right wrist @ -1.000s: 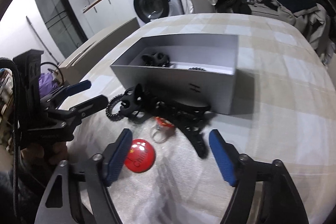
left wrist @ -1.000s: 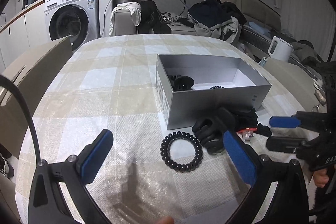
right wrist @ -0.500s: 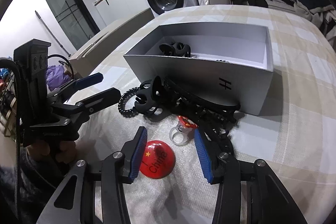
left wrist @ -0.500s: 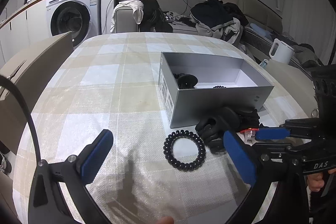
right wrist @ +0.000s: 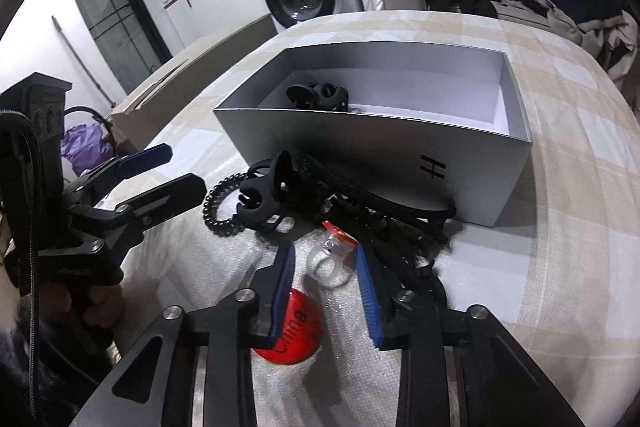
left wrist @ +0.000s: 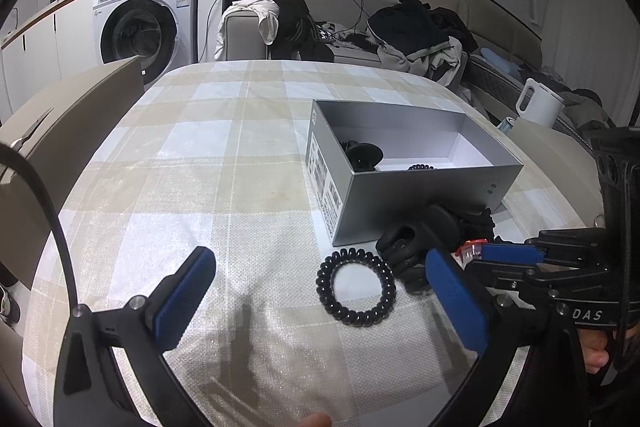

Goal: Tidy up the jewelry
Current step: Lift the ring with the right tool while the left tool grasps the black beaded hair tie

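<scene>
Take the grey box (right wrist: 400, 155) as your landmark: a black hair clip (right wrist: 320, 95) and what looks like a coil tie already lie inside it, so part of the sorting is done. Most of the pile waits on the desk (left wrist: 200, 167) just in front of the box's near wall: a black coil hair tie (left wrist: 356, 287), a black claw clip (right wrist: 268, 199), a long black clip (right wrist: 400, 211) lying against the wall, a clear ring with a red top (right wrist: 332, 259) and a red badge (right wrist: 296, 331) nearest you. Your right claw (right wrist: 326, 279) has its jaws narrowed around the ring, one either side, but a gap shows, so it is not yet clamped. Your left claw (left wrist: 320, 291) stands wide apart and empty, hovering before the coil tie. The badge is half hidden under your right finger, the box's near floor is cut off by its wall, and the tangle of black clips is hard to separate.
</scene>
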`<state>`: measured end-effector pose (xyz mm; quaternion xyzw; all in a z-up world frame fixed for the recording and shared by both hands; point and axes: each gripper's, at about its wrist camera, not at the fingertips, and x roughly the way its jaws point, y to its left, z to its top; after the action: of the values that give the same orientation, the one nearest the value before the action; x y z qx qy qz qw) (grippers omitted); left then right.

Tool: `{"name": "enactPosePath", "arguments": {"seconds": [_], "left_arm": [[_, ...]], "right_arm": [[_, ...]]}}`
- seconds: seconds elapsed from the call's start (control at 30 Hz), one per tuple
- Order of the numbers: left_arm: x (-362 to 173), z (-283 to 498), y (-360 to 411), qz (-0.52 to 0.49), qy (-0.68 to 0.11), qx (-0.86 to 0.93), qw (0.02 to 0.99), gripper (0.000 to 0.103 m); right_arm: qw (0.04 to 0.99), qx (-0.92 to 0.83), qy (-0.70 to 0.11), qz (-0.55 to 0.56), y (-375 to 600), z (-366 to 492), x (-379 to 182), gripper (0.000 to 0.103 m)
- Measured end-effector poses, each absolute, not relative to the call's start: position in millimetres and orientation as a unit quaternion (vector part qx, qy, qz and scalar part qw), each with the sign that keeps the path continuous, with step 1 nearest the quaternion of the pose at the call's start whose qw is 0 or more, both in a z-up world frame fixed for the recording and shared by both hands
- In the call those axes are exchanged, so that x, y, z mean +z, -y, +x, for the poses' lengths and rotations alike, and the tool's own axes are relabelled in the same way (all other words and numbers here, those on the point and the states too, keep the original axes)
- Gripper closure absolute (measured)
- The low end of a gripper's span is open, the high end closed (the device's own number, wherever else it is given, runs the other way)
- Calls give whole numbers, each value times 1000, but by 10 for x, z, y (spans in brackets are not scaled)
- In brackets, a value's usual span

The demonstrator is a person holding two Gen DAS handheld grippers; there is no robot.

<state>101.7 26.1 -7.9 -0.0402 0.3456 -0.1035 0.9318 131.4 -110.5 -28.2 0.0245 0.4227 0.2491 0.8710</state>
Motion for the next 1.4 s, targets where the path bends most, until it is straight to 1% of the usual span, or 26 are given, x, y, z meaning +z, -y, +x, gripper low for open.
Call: {"name": "enactPosePath", "arguments": {"seconds": [0.1, 0.17, 0.47, 0.6, 0.7, 0.8, 0.83, 0.87, 0.93, 1.1, 1.13, 1.17, 1.2, 1.23, 1.27, 1.4], "left_arm": [[-82, 1017, -262, -42, -346, -103, 932, 1], [-83, 1017, -262, -42, -346, -103, 932, 1], [-87, 1015, -289, -45, -349, -101, 931, 1], [-85, 1020, -284, -42, -354, -98, 929, 1], [-107, 1059, -267, -38, -378, -100, 920, 1], [-176, 1118, -231, -30, -422, -101, 901, 1], [-196, 1130, -211, -24, -434, -99, 895, 4], [-213, 1134, -186, -14, -441, -97, 892, 11], [-247, 1135, -121, 11, -450, -92, 888, 19], [-263, 1125, -67, 28, -451, -103, 886, 28], [-262, 1121, -62, 31, -450, -107, 886, 33], [-254, 1120, -62, 33, -448, -108, 887, 44], [-244, 1121, -66, 34, -445, -107, 888, 50], [-232, 1127, -67, 34, -444, -108, 889, 62], [-226, 1120, -88, 30, -446, -111, 888, 65], [-209, 1084, -188, 2, -447, -122, 886, 72]], "right_arm": [[876, 239, -417, 25, 1121, 1306, -290, 86], [876, 243, -416, 32, 1131, 1293, -297, 88], [878, 257, -403, 35, 1138, 1214, -253, 88], [889, 261, -373, 56, 1213, 1160, -175, 88], [898, 263, -346, 75, 1291, 1117, -78, 88], [902, 264, -329, 92, 1366, 1107, 2, 88], [903, 263, -327, 95, 1388, 1105, 24, 88], [903, 263, -325, 97, 1405, 1102, 38, 88], [906, 259, -319, 99, 1442, 1106, 66, 88], [907, 256, -315, 107, 1494, 1132, 84, 88], [908, 257, -314, 107, 1508, 1127, 85, 88], [908, 258, -313, 107, 1509, 1125, 87, 88], [908, 258, -312, 106, 1511, 1121, 89, 88], [908, 259, -312, 107, 1515, 1119, 88, 88], [908, 258, -312, 107, 1520, 1114, 87, 88], [909, 258, -309, 105, 1523, 1100, 86, 88]]}}
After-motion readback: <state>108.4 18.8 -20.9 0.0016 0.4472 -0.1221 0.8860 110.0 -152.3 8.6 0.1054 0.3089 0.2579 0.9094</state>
